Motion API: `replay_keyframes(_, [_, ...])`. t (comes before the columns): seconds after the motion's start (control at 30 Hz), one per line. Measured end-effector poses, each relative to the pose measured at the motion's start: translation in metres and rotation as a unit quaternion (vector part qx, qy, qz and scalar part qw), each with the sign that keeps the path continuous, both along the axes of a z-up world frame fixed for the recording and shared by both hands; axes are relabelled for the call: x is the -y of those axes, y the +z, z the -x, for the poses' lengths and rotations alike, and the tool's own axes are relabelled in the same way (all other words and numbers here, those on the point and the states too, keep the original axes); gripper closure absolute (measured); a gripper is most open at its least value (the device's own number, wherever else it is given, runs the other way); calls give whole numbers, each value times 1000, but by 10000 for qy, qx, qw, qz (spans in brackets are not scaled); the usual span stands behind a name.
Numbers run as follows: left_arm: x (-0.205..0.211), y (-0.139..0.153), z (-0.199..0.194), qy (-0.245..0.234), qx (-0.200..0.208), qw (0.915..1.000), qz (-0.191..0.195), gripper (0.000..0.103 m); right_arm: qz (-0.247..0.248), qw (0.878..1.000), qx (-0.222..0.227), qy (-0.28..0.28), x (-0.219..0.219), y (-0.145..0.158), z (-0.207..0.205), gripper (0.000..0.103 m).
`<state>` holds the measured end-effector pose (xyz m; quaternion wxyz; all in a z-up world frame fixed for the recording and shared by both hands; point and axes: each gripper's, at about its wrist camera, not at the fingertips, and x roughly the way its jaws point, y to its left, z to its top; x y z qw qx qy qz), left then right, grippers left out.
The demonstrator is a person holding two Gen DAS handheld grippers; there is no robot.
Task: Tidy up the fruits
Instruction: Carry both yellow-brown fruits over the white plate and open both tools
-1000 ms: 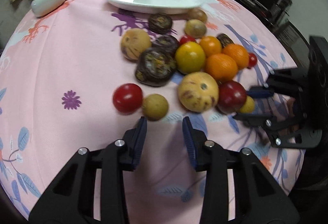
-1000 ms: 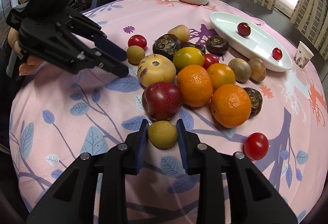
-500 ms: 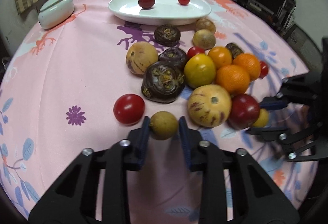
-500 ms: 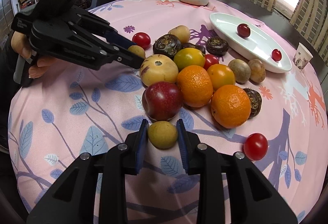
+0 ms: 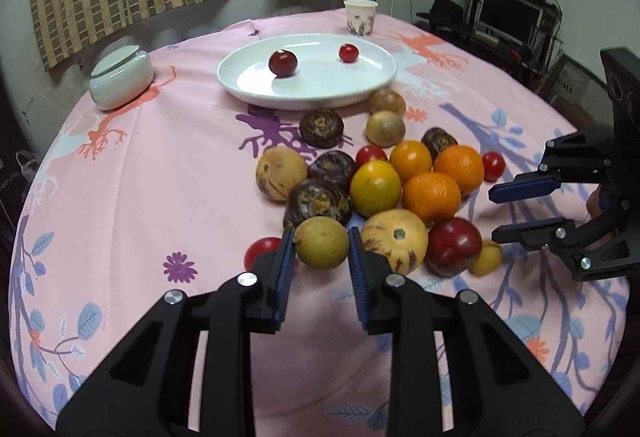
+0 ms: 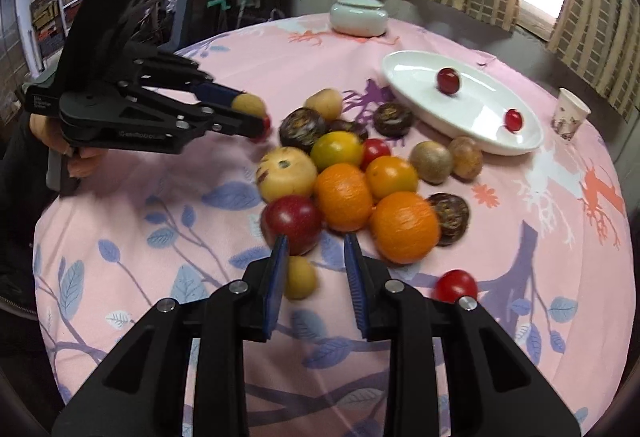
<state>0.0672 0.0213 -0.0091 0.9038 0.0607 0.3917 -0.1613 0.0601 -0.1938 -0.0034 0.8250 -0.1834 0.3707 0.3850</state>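
Observation:
My left gripper (image 5: 321, 251) is shut on a small tan-green round fruit (image 5: 321, 243) and holds it above the cloth; it also shows in the right wrist view (image 6: 249, 104). My right gripper (image 6: 316, 257) is open and raised, with nothing between its fingers; a small yellow fruit (image 6: 300, 277) lies on the cloth below its left finger, next to a dark red plum (image 6: 292, 223). A pile of oranges (image 6: 404, 227), dark purple fruits and tomatoes lies mid-table. A white oval plate (image 5: 320, 85) at the back holds two red fruits (image 5: 283, 63).
A pale lidded jar (image 5: 120, 77) stands at the back left and a paper cup (image 5: 360, 17) behind the plate. A loose red tomato (image 6: 456, 285) lies right of my right gripper. The round table has a pink patterned cloth (image 5: 140, 197).
My left gripper closed on the tan-green fruit and lifted it. My right gripper let go of the small yellow fruit, rose and shifted right.

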Motion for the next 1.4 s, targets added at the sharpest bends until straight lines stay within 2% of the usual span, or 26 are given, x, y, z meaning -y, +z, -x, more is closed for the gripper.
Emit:
replay_keyframes(0.13, [-2,-1,-2,-7,-77,9999,85,76,85,9992,-205,342,-3,-6,5,71])
replay_keyframes(0.23, [2,-4,0,-97,-79,9999,41,76,253,9976,-186,621,-11,-12,14,63])
replay_keyframes(0.27, [3,-4,0,-129,-77,9999,35,76,346,9975,-132,597,-13,-15,15,59])
replay_keyframes(0.33, [5,-5,1,-182,-88,9998,45,76,523,9975,-181,450,-16,-22,10,58])
replay_keyframes(0.4, [6,-7,1,-216,-108,9997,36,76,588,9976,-164,312,-19,-26,6,65])
replay_keyframes(0.43, [6,-7,1,-230,-127,9996,38,76,566,9977,-160,335,-21,-25,5,76])
replay_keyframes(0.5, [7,-8,2,-247,-142,9996,36,76,645,9972,0,381,-24,-27,11,76])
replay_keyframes(0.63, [6,-8,2,-229,-140,9996,80,76,550,9978,-39,361,-22,-25,9,76])
replay_keyframes(0.8, [2,0,-4,-122,-309,9990,285,76,9,10000,11,6,-7,4,-2,76])
replay_keyframes(0.93, [6,21,-15,-70,-179,9998,-6,76,-157,9982,455,-371,10,43,-29,76])
replay_keyframes(1.07, [13,45,-53,54,-179,9998,-3,76,-121,9946,781,-672,10,69,-75,76])
replay_keyframes(1.13, [21,50,-81,168,-113,9997,-123,76,-136,9937,789,-780,4,70,-107,76])
replay_keyframes(1.2, [28,46,-114,362,-112,9992,-149,76,-95,9928,653,-998,-2,64,-137,76])
replay_keyframes(1.3, [36,30,-164,657,-439,9968,-127,76,254,9890,371,-1409,-14,41,-188,76])
replay_keyframes(1.4, [41,14,-205,926,-615,9933,-308,76,328,9835,196,-1769,-17,24,-222,76])
